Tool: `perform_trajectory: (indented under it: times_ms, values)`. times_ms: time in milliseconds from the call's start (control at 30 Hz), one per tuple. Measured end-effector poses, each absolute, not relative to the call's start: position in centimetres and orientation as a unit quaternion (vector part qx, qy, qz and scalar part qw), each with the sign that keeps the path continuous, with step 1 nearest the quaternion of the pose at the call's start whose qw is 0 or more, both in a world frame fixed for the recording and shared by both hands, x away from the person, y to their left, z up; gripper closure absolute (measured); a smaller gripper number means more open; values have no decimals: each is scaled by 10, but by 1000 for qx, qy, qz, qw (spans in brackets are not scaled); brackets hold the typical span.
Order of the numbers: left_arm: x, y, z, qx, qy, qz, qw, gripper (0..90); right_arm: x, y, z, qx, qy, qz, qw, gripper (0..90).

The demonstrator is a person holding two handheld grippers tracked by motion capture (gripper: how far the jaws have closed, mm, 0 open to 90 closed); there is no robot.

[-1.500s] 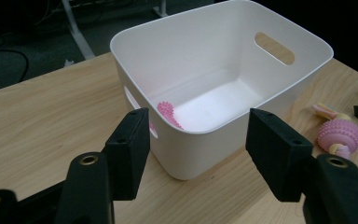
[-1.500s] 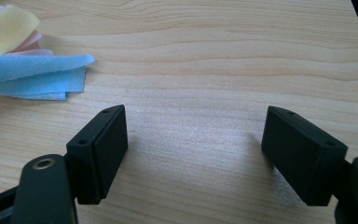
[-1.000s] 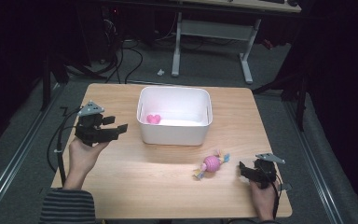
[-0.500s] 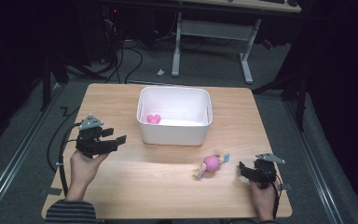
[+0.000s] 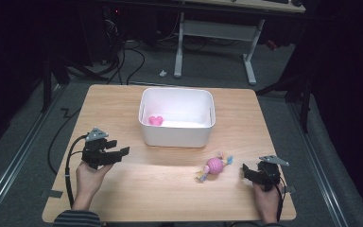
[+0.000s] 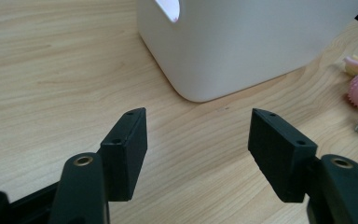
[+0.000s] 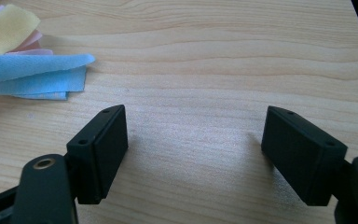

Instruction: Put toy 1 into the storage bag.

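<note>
Now left hand-held gripper (image 5: 119, 152) farther from bin (image 5: 177, 138).

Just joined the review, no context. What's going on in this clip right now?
A person sits at a wooden table with a gripper in each hand. Both the left gripper and the right gripper are open and hold nothing. A pink heart lies in the white bin. A pink ball toy with cloth tails lies on the table between the bin and the right gripper.
</note>
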State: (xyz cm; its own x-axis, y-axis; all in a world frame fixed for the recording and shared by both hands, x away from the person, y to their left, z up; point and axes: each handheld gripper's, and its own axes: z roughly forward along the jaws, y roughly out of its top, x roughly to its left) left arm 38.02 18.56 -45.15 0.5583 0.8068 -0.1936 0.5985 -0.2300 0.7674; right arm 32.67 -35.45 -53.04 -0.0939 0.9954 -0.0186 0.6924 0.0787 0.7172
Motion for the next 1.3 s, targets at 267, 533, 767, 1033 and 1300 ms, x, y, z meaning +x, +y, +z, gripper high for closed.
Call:
perform_trajectory:
  times_ms: [267, 533, 767, 1033, 1300]
  values:
    - [378, 180, -469, 775, 459, 123, 416, 370, 327, -354, -530, 617, 684, 282, 269, 227]
    - [377, 174, -485, 779, 464, 128, 401, 362, 327, -355, -530, 617, 684, 282, 269, 227]
    - [378, 166, -502, 785, 466, 138, 384, 360, 327, -354, -530, 617, 684, 282, 269, 227]
    - [382, 163, -513, 784, 468, 161, 374, 356, 327, -354, -530, 618, 683, 282, 268, 227]
    - [384, 158, -522, 787, 469, 176, 361, 353, 327, -354, -530, 618, 683, 282, 268, 227]
